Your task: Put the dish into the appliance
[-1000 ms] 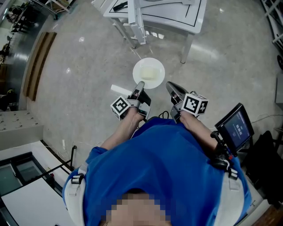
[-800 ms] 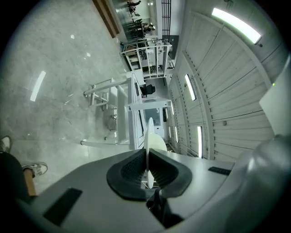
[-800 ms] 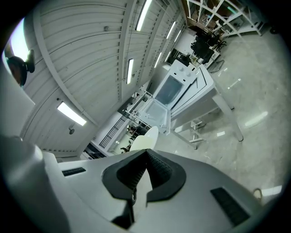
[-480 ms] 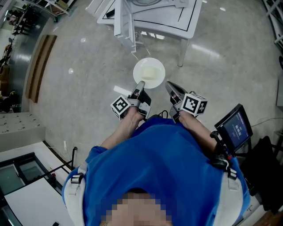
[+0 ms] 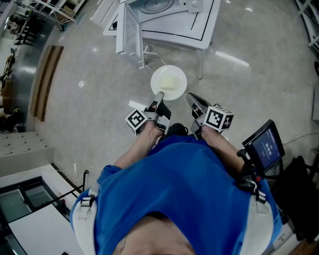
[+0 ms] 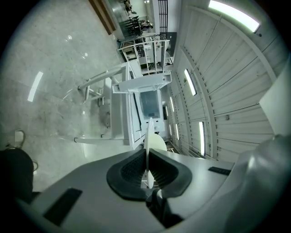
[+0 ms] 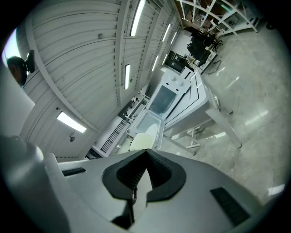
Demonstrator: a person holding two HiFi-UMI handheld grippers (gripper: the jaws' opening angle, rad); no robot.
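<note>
In the head view my left gripper (image 5: 159, 95) is shut on the near rim of a round white dish (image 5: 169, 81) with a pale yellow patch in it, held level over the floor. In the left gripper view the dish (image 6: 149, 133) stands edge-on between the pads of the left gripper (image 6: 148, 157). My right gripper (image 5: 191, 97) hangs just right of the dish, shut and empty; in its own view the right gripper (image 7: 145, 153) has its jaws together. The white appliance (image 6: 149, 103) (image 7: 160, 103) stands ahead with its door open, on a white table (image 5: 172, 31).
White table legs (image 5: 200, 63) and a frame (image 5: 123, 30) stand on the grey floor just beyond the dish. A small screen (image 5: 264, 145) sits at my right hip. A wooden board (image 5: 42, 82) lies far left, and shelving (image 7: 213, 13) stands behind.
The table and appliance have slid up and left in the head view as the person shifts. The dish stays gripped in the left gripper; both grippers keep their places.
</note>
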